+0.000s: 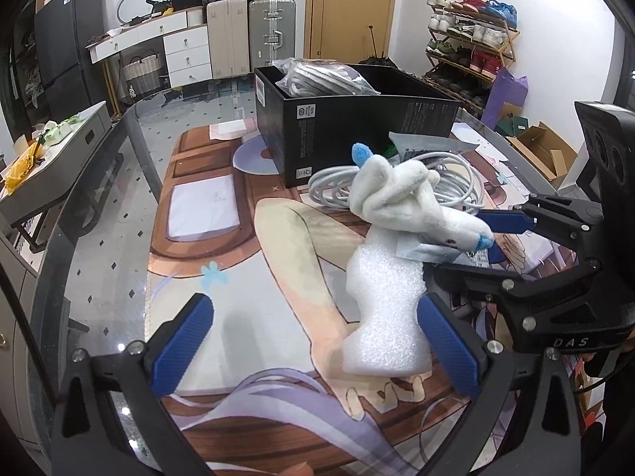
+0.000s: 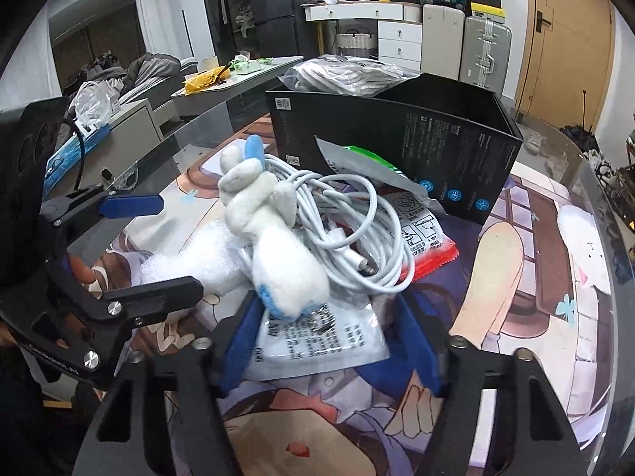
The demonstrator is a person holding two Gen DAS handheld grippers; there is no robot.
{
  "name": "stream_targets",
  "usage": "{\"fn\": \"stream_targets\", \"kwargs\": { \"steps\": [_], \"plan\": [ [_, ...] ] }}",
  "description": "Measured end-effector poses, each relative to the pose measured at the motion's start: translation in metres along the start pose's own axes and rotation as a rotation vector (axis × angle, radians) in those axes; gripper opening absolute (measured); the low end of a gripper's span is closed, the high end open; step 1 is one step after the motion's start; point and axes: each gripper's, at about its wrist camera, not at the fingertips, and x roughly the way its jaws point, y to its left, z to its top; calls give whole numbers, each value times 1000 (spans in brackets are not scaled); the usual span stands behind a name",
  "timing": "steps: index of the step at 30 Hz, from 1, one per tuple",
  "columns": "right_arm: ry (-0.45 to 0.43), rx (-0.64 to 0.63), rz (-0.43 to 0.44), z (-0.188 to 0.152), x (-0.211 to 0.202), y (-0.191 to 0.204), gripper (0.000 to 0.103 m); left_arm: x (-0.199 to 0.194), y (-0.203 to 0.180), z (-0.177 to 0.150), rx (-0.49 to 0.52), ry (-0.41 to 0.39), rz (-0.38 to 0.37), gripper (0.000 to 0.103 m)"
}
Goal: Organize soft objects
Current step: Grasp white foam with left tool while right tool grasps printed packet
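A white plush toy with blue tips (image 1: 401,202) (image 2: 274,238) lies on a coiled white cable (image 1: 456,186) (image 2: 353,230). A white foam piece (image 1: 385,313) (image 2: 190,261) lies beside it on the printed mat. My left gripper (image 1: 313,341) is open, its right finger touching the foam, and it also shows in the right wrist view (image 2: 158,242). My right gripper (image 2: 329,341) is open around a white printed packet (image 2: 317,337) and the toy's blue end; it also shows in the left wrist view (image 1: 504,238). A black box (image 1: 349,119) (image 2: 401,135) stands behind, holding a plastic bag of grey soft items (image 1: 325,75) (image 2: 349,73).
A red-edged snack packet (image 2: 424,234) and a silver-green pouch (image 2: 357,162) lie under the cable by the box. The glass table edge (image 1: 91,182) curves on the left. Suitcases (image 1: 254,35), drawers and a shoe rack (image 1: 472,35) stand behind.
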Motion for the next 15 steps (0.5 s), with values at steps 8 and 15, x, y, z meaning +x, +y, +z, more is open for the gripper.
{"fn": "stream_targets", "kwargs": {
  "steps": [8, 15],
  "plan": [
    [1, 18, 66, -2, -6, -9, 48, 2, 0, -1, 0, 5, 3, 103],
    [-20, 26, 105, -7, -20, -11, 42, 2, -7, -2, 32, 5, 26, 103]
  ]
}}
